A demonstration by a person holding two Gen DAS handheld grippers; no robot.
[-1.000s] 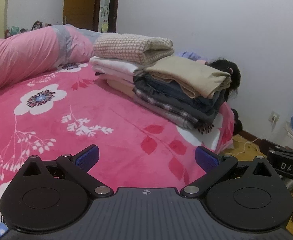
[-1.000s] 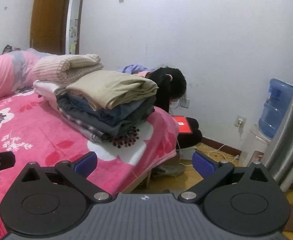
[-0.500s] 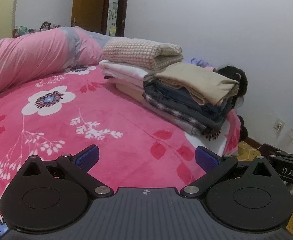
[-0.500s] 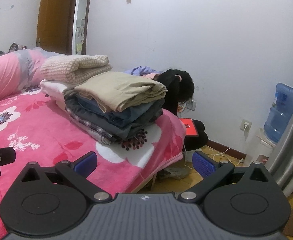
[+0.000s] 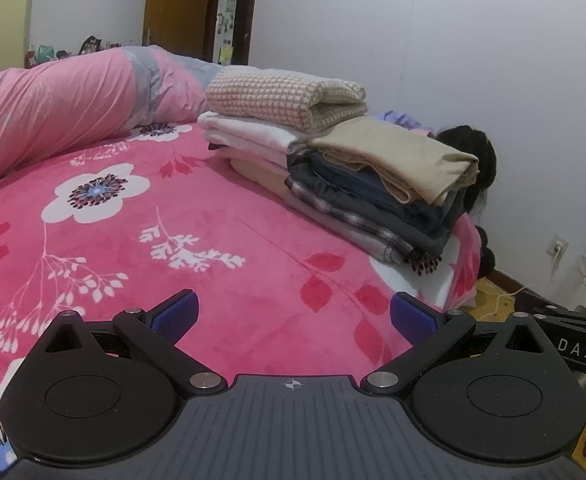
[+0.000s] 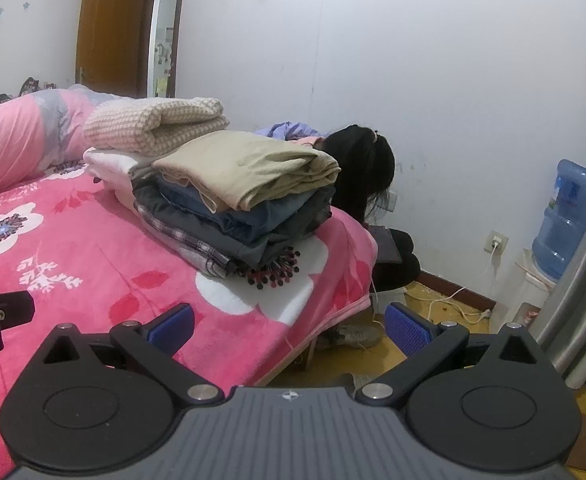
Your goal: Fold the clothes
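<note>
While both tools hang empty above the near edge of the bed, I take stock before reaching. My left gripper (image 5: pixel 291 314) has its blue pads (image 5: pixel 175 314) spread wide with nothing between them, only the pink floral blanket (image 5: pixel 213 216) showing below. My right gripper (image 6: pixel 289 322) is spread just as wide and also holds nothing; it sits over the bed's corner, with yellow floor beneath its right pad.

Farther in, the clothes are already in two neat stacks near the far side of the bed. The nearer stack (image 6: pixel 237 216) has a tan garment (image 6: pixel 249 172) on top of dark blue, grey and plaid pieces. Touching it behind, the second stack (image 5: pixel 253 136) carries a checked pink-and-cream knit (image 5: pixel 281 96) over white and pale pink layers. I see no loose garment on the blanket, so I judge the folding largely done, or the next piece lies outside both views.

If I go for a garment, I should come in low and level, pinch one layer only at an edge, and keep clear of the stacks so they do not slide.

Beyond the bed, a person (image 6: pixel 361 176) sits low by the white wall, and a water bottle (image 6: pixel 565 216) stands in the corner.
</note>
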